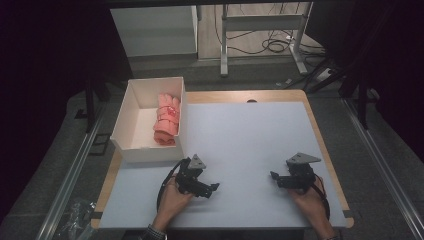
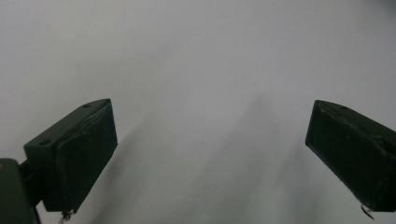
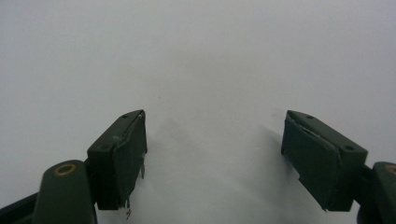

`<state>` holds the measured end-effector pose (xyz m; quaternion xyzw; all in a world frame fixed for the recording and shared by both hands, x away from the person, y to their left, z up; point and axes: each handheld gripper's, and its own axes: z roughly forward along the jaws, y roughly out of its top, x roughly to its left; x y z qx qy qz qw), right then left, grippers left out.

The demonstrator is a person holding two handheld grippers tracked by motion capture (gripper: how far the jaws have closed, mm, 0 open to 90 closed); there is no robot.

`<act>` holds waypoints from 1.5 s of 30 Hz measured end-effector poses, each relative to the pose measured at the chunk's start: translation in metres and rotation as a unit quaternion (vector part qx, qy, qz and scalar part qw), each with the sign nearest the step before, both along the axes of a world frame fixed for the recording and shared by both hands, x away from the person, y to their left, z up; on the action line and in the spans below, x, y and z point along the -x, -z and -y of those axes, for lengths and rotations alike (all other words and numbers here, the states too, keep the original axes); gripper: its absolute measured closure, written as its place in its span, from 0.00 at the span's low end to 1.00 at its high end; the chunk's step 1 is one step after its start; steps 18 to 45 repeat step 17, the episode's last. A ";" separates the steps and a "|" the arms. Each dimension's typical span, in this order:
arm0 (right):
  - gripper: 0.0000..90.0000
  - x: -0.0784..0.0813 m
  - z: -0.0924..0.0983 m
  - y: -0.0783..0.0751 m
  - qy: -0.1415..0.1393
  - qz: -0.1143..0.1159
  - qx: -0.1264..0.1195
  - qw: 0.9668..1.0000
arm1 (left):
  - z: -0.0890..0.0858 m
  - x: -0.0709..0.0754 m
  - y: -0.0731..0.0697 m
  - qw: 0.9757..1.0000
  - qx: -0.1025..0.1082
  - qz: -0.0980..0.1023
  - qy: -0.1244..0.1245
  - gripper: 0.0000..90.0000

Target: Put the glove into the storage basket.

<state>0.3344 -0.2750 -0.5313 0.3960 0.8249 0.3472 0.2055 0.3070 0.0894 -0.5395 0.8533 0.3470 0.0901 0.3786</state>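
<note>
Covering the table point(image 1: 320, 130), white mat point(image 1: 250, 145), dark room, cabled floor point(image 1: 260, 40)

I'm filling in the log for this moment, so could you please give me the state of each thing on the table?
left gripper: open, empty, over bare mat.
right gripper: open, empty, over bare mat.
white box: open-topped, upright at the table's far left corner.
pink cloth: rolled up, lying inside the box against its right wall.
white mat: flat on the table.
</note>
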 end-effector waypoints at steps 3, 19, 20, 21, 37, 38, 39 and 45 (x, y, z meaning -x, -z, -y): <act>0.25 0.000 0.000 0.000 0.000 0.000 0.000 1.000 | 0.002 0.001 0.006 1.000 -0.004 -0.001 0.001 0.02; 0.25 0.000 0.000 0.000 0.000 0.000 -0.001 1.000 | 0.009 0.004 0.008 0.999 -0.037 0.017 0.004 0.00; 0.25 0.000 0.000 0.000 0.000 0.000 -0.001 1.000 | 0.009 0.004 0.008 0.999 -0.037 0.017 0.004 0.00; 0.25 0.000 0.000 0.000 0.000 0.000 -0.001 1.000 | 0.009 0.004 0.008 0.999 -0.037 0.017 0.004 0.00; 0.25 0.000 0.000 0.000 0.000 0.000 -0.001 1.000 | 0.009 0.004 0.008 0.999 -0.037 0.017 0.004 0.00; 0.25 0.000 0.000 0.000 0.000 0.000 -0.001 1.000 | 0.009 0.004 0.008 0.999 -0.037 0.017 0.004 0.00; 0.25 0.000 0.000 0.000 0.000 0.000 -0.001 1.000 | 0.009 0.004 0.008 0.999 -0.037 0.017 0.004 0.00; 0.25 0.000 0.000 0.000 0.000 0.000 -0.001 1.000 | 0.009 0.004 0.008 0.999 -0.037 0.017 0.004 0.00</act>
